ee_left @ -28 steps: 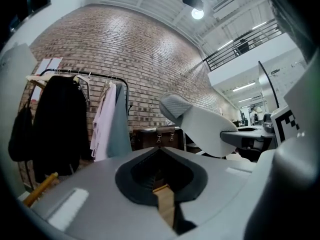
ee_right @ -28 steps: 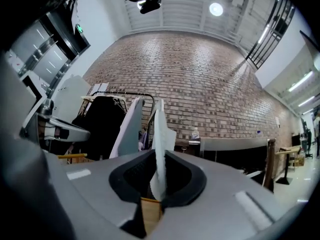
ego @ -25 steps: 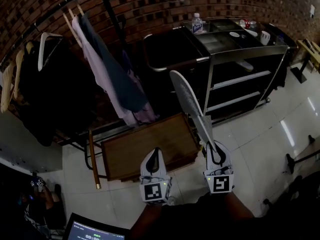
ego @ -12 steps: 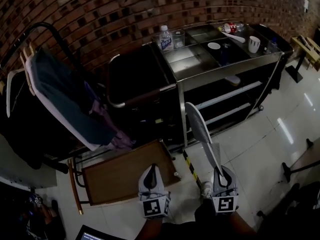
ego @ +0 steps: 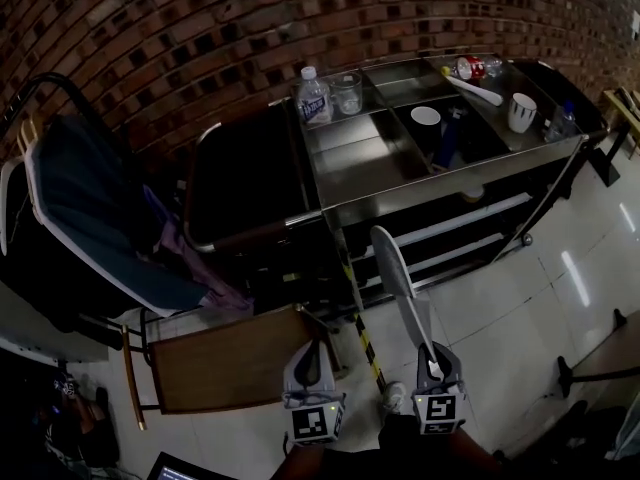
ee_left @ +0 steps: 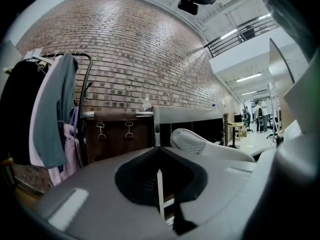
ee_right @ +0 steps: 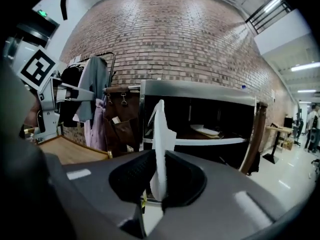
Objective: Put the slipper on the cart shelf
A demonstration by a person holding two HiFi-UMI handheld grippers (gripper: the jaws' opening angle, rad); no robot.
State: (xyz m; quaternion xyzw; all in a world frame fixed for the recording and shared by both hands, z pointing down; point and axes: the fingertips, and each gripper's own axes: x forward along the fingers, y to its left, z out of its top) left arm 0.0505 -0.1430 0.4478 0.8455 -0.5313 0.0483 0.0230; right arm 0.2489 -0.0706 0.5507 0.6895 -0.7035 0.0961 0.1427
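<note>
Right gripper [ego: 432, 356]: jaws clamped on the heel end of a flat white fabric slipper [ego: 398, 288]. In the right gripper view the slipper stands on edge between the pads, thin and upright. It juts forward out of the jaws, toe leading, above the pale tiled floor [ego: 500, 308].

The toe points at the open lower shelves [ego: 470, 213] of a long stainless-steel cart [ego: 350, 163] set against a red-brown brick wall [ego: 150, 38]. The slipper rests on no shelf. Its whole length is carried in the air, on the person's side of the cart. In the head view the toe tip overlaps the cart's bottom rails; whether it touches them cannot be told.

Left gripper [ego: 310, 353]: jaws closed together, nothing between them. It is held beside the right one, to its left, above the near corner of a low brown wooden table [ego: 230, 363]. In the left gripper view the slipper shows just off to the right.

Cart top: clear plastic water bottle [ego: 313, 96], clear glass [ego: 347, 90], white cup [ego: 520, 111]. One shelf carries a pale flat item [ee_right: 205, 130], too small to identify. A dark brown bag [ego: 245, 183] sits at the cart's left end. A clothes rack with hanging garments [ego: 90, 208] stands further left.
</note>
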